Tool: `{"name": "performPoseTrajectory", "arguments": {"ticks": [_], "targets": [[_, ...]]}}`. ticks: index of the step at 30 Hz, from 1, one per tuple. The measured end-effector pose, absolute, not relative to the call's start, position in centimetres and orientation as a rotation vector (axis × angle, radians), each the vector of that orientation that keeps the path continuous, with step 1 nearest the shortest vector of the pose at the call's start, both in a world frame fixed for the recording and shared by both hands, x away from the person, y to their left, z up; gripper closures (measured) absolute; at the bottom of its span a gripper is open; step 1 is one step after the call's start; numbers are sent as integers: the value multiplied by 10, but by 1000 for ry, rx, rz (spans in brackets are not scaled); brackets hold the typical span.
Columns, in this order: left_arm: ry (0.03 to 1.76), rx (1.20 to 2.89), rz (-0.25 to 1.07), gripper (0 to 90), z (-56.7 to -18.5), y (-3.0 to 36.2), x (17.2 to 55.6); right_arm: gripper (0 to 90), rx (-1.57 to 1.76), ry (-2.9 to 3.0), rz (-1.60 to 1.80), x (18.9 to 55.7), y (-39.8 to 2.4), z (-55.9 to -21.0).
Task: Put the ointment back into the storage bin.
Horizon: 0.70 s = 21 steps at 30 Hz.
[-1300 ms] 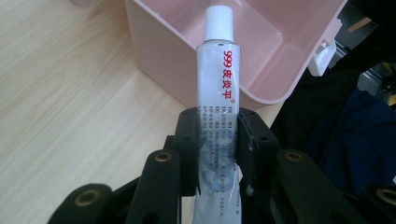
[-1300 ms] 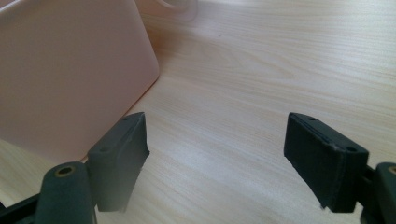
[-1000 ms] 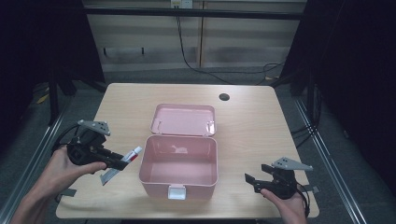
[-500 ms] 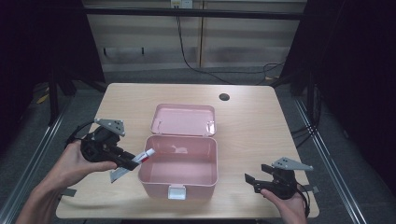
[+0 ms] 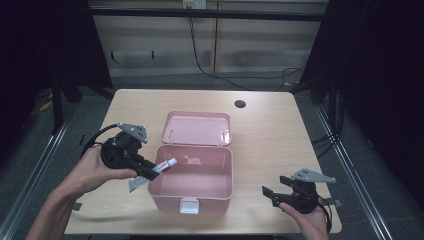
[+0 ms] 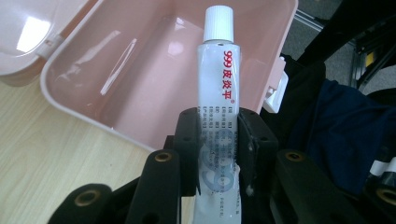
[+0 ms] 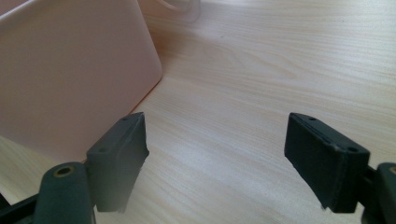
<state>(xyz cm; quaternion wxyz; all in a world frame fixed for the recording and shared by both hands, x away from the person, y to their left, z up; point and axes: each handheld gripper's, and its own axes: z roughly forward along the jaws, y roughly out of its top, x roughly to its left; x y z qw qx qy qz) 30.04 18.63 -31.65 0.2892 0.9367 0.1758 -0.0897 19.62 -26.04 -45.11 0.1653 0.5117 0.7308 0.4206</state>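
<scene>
**Now: ointment tube held over the open pink box**

Currently I read the left gripper (image 5: 150,171) as clamped on a white ointment tube (image 5: 162,166); in the left gripper view both black pads pinch the tube's (image 6: 218,107) flat lower body, and its white screw cap (image 6: 218,23) points away from me at 12 o'clock. Red lettering runs down the tube face.

From the high view, the tube lies tilted, cap end up toward 2 o'clock, crossing the left rim of the pink plastic box (image 5: 192,192). The cap sits just over the box's open cavity. The tube's crimped tail hangs outside the box, at 8 o'clock from the rim. The box lid (image 5: 196,128) is folded back flat at 12 o'clock from the box body, on the wooden table (image 5: 270,135). A white latch (image 5: 189,205) shows on the box's near wall at 6 o'clock.

Right gripper (image 5: 274,195) rests low near the table's near edge, at 3 o'clock from the box and apart from it. In the right gripper view its jaws stand wide with nothing between them, bare tabletop (image 7: 261,70) beyond, the box wall (image 7: 70,70) off at 10 o'clock.

A dark round hole (image 5: 240,104) marks the table's far side, at 1 o'clock from the lid.
</scene>
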Motion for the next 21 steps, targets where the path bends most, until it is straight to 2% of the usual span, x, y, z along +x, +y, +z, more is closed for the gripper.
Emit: {"name": "performPoseTrajectory", "arguments": {"ticks": [6,11,21], "targets": [[413,2543,-247,712,-318,175,304,205,1453,2085,1200,196,-260,-451],[386,2507,-288,711,-318,167,307,204,1456,2083,1201,196,-260,-451],[378,2539,-299,711,-317,149,313,205,1460,2083,1206,196,-260,-451]]}}
